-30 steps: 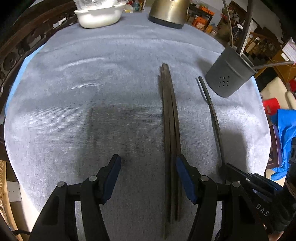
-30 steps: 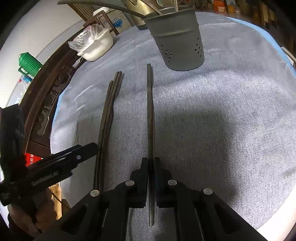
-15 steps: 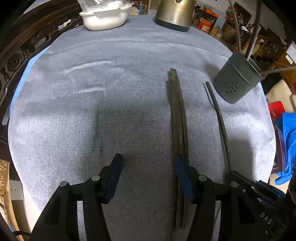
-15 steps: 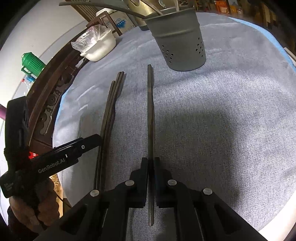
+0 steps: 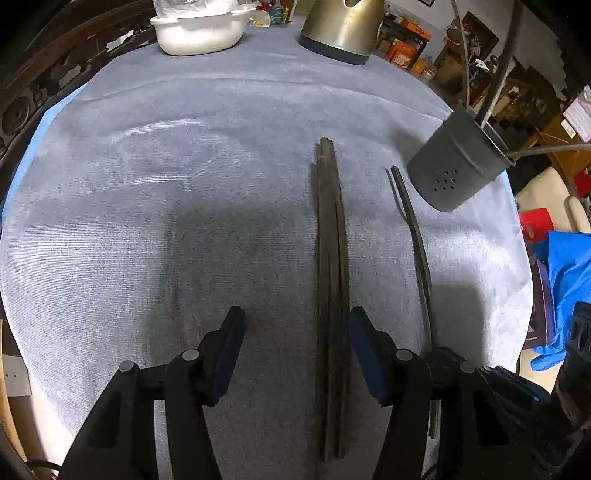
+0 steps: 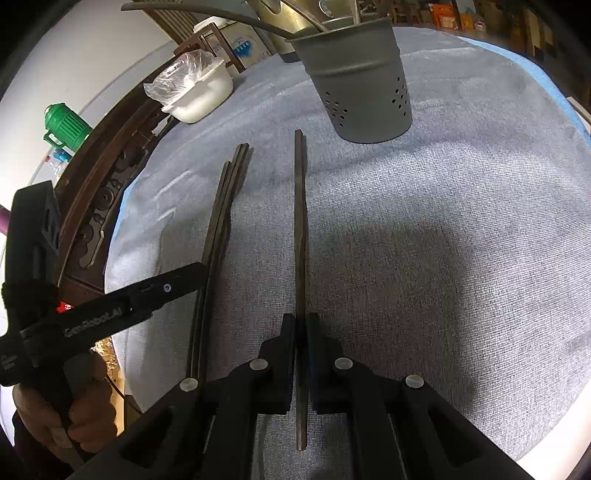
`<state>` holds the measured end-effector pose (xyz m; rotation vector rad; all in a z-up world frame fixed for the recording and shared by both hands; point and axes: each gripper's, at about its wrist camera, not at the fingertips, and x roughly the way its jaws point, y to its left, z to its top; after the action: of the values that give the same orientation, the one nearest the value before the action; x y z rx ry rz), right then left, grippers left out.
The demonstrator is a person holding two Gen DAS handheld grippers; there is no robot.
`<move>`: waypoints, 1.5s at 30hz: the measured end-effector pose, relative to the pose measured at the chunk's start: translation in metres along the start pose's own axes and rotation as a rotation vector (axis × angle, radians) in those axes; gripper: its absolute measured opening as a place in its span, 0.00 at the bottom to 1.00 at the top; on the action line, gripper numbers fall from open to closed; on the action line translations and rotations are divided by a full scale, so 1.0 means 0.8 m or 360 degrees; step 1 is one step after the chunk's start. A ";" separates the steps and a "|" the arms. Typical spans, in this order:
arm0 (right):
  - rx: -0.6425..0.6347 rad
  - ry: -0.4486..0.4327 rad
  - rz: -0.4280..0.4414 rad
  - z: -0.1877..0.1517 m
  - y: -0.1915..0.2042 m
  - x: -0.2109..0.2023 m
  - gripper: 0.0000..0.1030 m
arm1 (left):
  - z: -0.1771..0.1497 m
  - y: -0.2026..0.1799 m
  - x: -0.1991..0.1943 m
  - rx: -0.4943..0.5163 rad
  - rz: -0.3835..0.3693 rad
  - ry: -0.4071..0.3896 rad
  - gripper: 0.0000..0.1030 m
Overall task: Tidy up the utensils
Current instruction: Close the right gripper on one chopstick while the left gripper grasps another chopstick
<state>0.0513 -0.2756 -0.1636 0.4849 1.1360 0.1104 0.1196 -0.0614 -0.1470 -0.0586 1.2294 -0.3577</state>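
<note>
1. Two fingers of the right gripper (image 6: 300,334) clamp one dark wooden chopstick (image 6: 300,236) near its rear end; its tip points ahead at the grey perforated metal utensil holder (image 6: 364,79).
2. Left gripper (image 5: 295,334) stands apart, straddling the bundle of dark wooden chopsticks (image 5: 331,258) on the blue-grey tablecloth (image 5: 184,184).
3. Centre the bundle between the pads, then close evenly so none slips out.

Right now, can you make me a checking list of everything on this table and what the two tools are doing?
Surface: grey-blue woven tablecloth.
Job's things: bundle of dark wooden chopsticks lying flat; single dark chopstick; grey perforated utensil holder, upright, holding utensils.
Clutter: white plastic tub; brass-coloured kettle.
Grippers: left tool open, bundle between its fingers; right tool shut on the single chopstick.
Cables: nothing seen.
Surroundings: carved dark wooden furniture; green jug.
</note>
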 end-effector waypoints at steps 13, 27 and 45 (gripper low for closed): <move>-0.0003 -0.0013 0.0000 -0.002 0.002 0.000 0.08 | -0.006 0.004 -0.011 0.0016 0.0006 -0.0008 0.58; 0.0003 -0.0019 0.0012 -0.003 0.000 -0.001 0.08 | 0.000 0.002 -0.006 0.0059 0.0156 -0.0026 0.60; -0.0016 0.0001 0.0032 0.001 0.000 -0.003 0.10 | 0.016 0.074 -0.056 -0.0089 0.0132 -0.0050 0.60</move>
<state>0.0512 -0.2765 -0.1610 0.4873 1.1306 0.1341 0.1326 0.0059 -0.1158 -0.0607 1.2069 -0.2493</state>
